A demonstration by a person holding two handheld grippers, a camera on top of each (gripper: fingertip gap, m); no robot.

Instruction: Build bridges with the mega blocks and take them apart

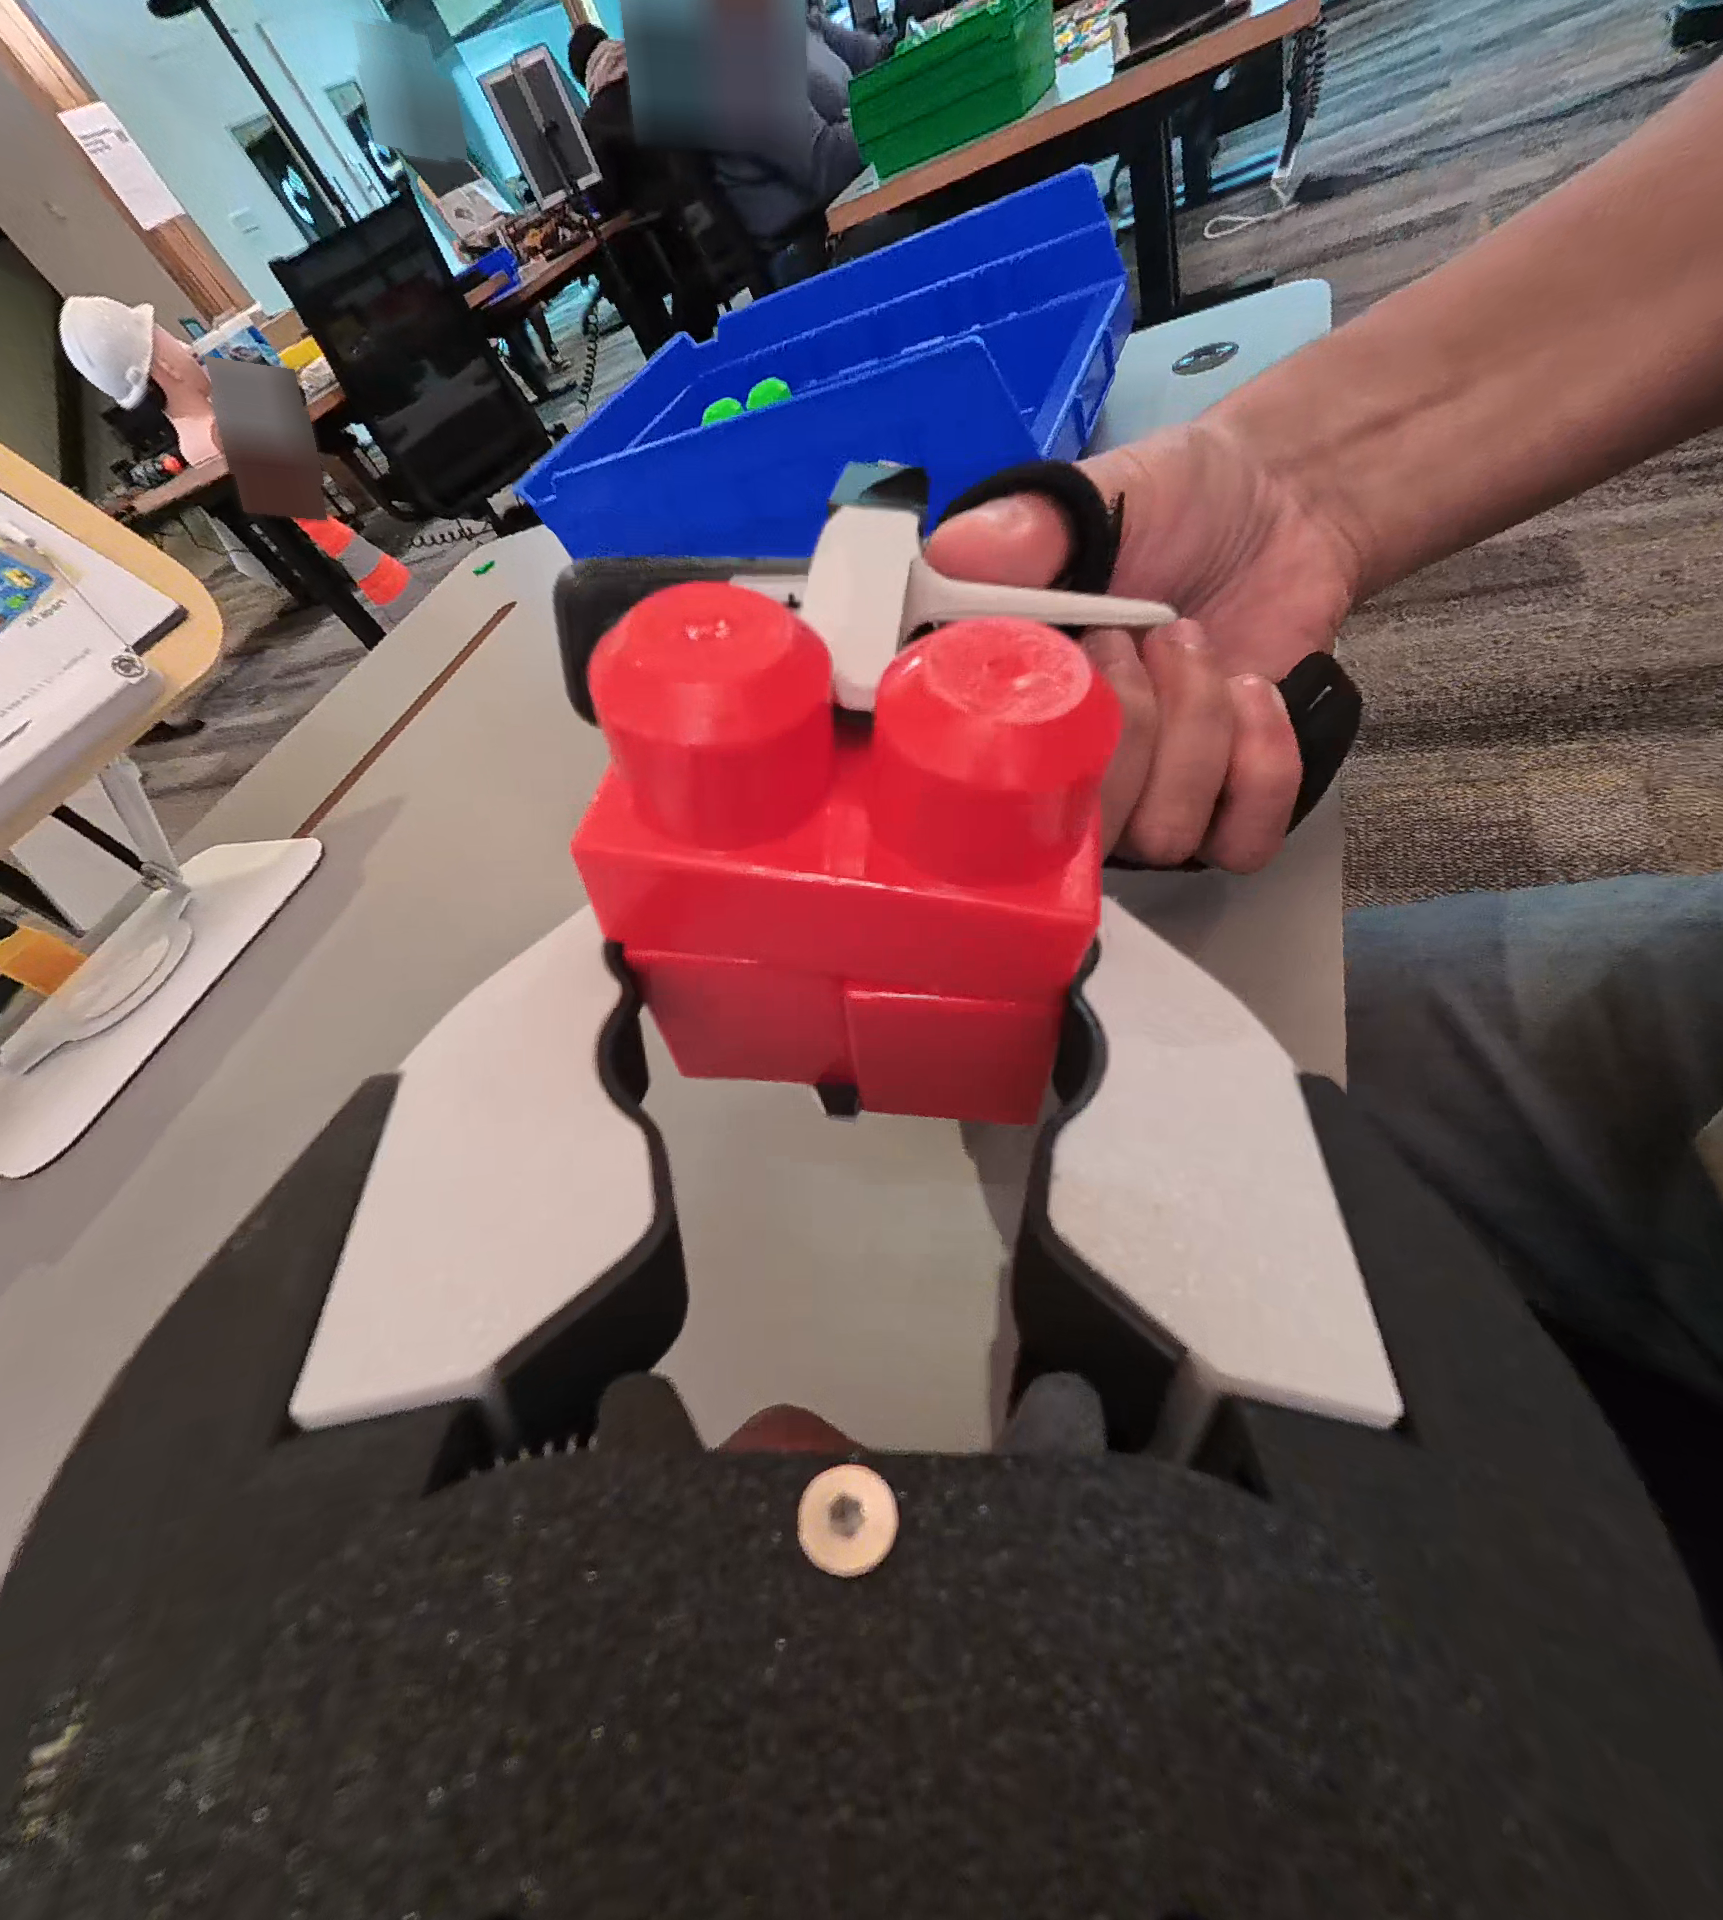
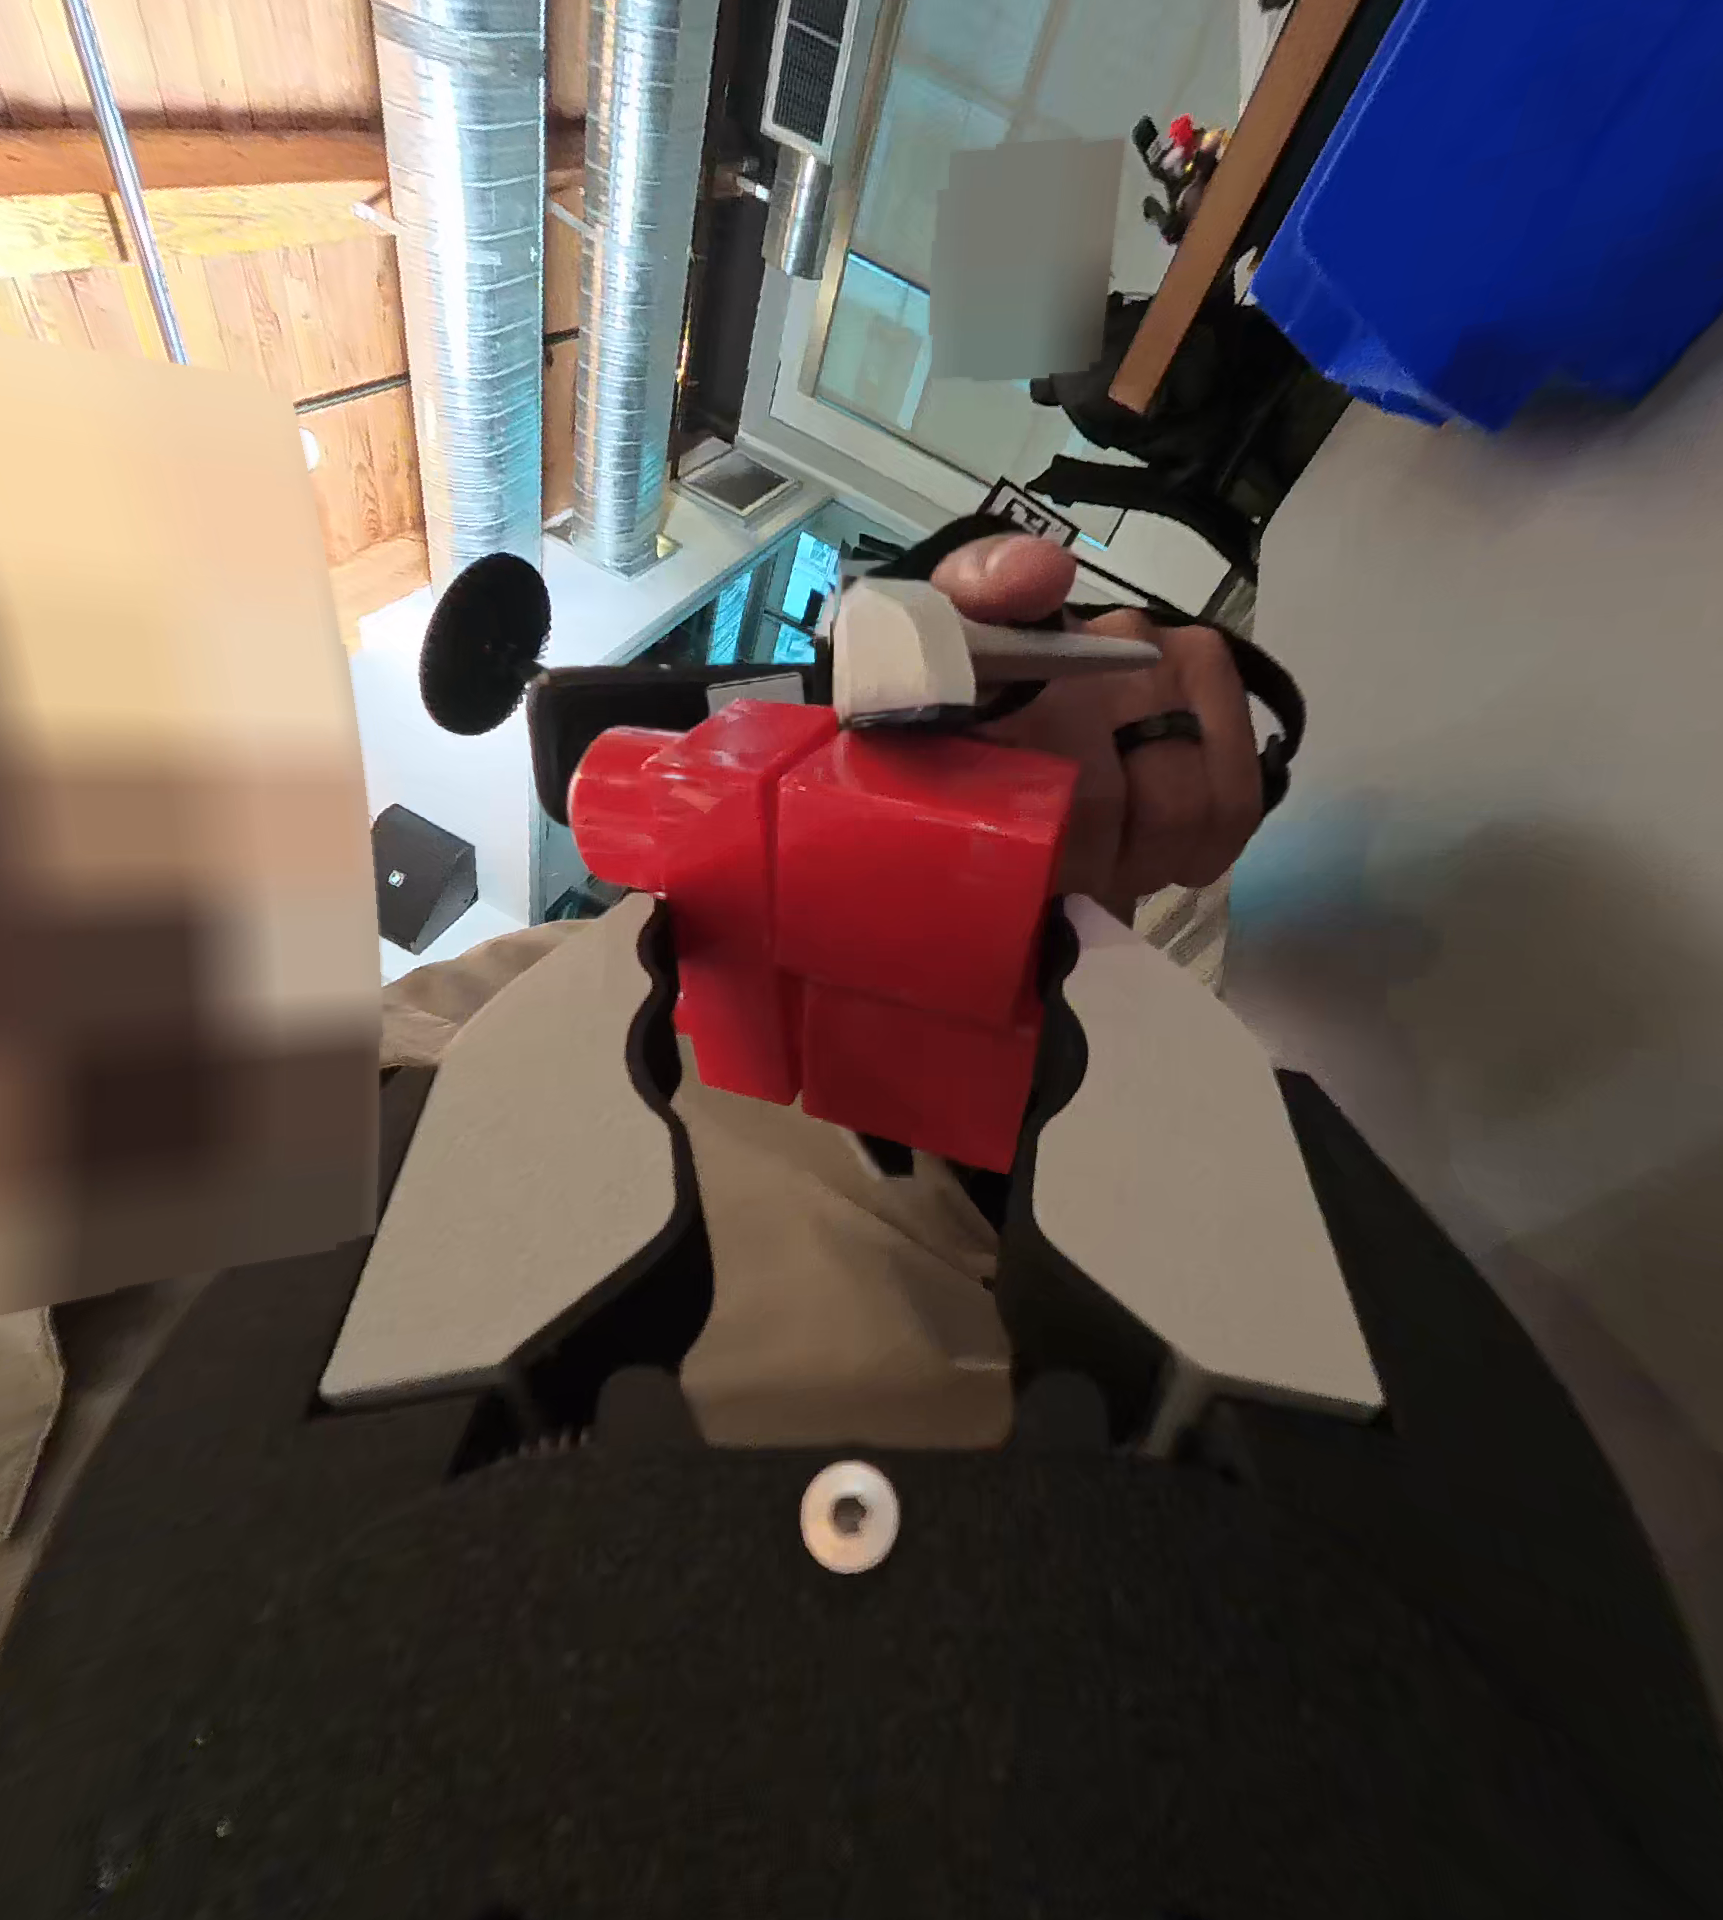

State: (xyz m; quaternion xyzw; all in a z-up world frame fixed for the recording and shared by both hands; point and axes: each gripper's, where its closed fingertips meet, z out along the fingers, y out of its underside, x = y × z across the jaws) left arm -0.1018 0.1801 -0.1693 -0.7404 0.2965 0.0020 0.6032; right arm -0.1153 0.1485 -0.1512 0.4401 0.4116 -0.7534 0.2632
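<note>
Two red mega blocks [image 1: 836, 894] are joined into one piece and held in the air between both grippers. The top block shows two round studs. My left gripper [image 1: 852, 1023] is shut on the lower red block, with one finger on each side. My right gripper [image 2: 857, 1018] is shut on the same red blocks [image 2: 909, 862] from the opposite side. In the right wrist view the seam between the blocks runs upright and one stud points left. The right gripper's grey fingers [image 1: 867, 603] show behind the studs, held by a hand [image 1: 1200, 623]. The left gripper's finger [image 2: 898, 655] shows beyond the blocks.
A blue bin [image 1: 836, 447] stands on the grey table [image 1: 421, 831] just behind, with a green block [image 1: 748, 400] inside; it also shows in the right wrist view [image 2: 1563, 187]. A sign on a white stand [image 1: 26, 644] is at the left. A person's leg [image 1: 1563, 1091] is at the right. Only a small space, under 4 cm, lies between the two pairs of fingers.
</note>
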